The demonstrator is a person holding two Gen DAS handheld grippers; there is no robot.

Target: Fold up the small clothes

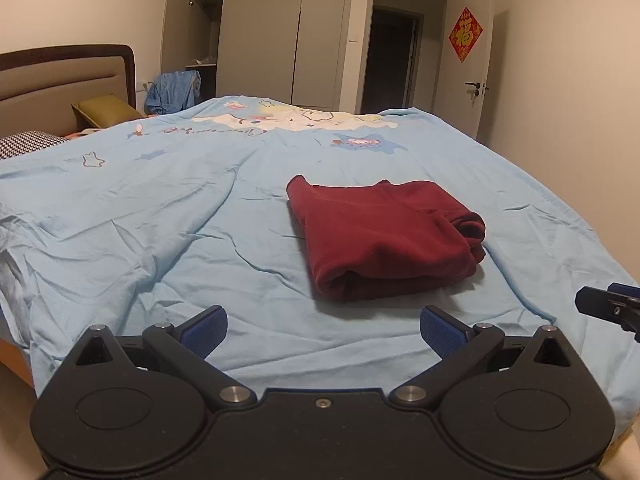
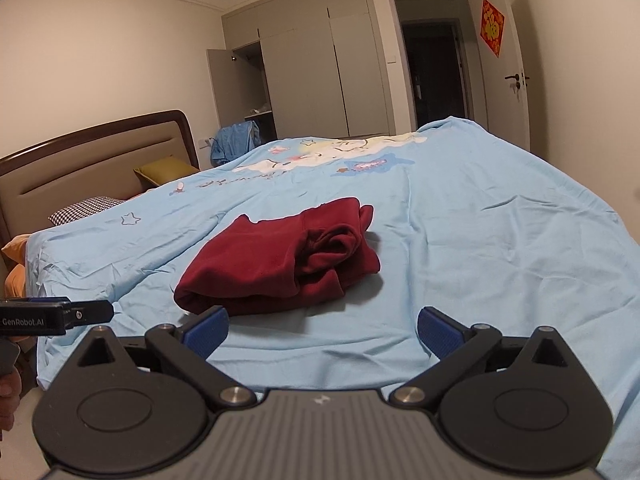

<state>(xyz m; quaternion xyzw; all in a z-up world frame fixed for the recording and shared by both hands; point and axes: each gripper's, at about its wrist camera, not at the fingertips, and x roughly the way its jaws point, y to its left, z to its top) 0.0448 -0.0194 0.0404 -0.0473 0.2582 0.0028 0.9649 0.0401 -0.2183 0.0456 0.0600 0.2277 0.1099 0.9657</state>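
A dark red garment (image 1: 384,236) lies folded into a thick rectangle on the light blue bed cover (image 1: 160,216). It also shows in the right wrist view (image 2: 276,256), with bunched layers at its right end. My left gripper (image 1: 322,332) is open and empty, held just short of the garment's near edge. My right gripper (image 2: 322,332) is open and empty, near the garment's near right side, with its left blue fingertip (image 2: 208,330) close to the fold. Neither touches the cloth. The left gripper's body (image 2: 56,316) shows at the left edge of the right wrist view.
A padded headboard (image 1: 60,76) with pillows (image 1: 104,110) is at the left. A wardrobe (image 1: 272,36) with one open door and a blue cloth (image 1: 172,90) stands behind the bed. An open doorway (image 1: 394,48) and door (image 1: 472,52) are at the back right.
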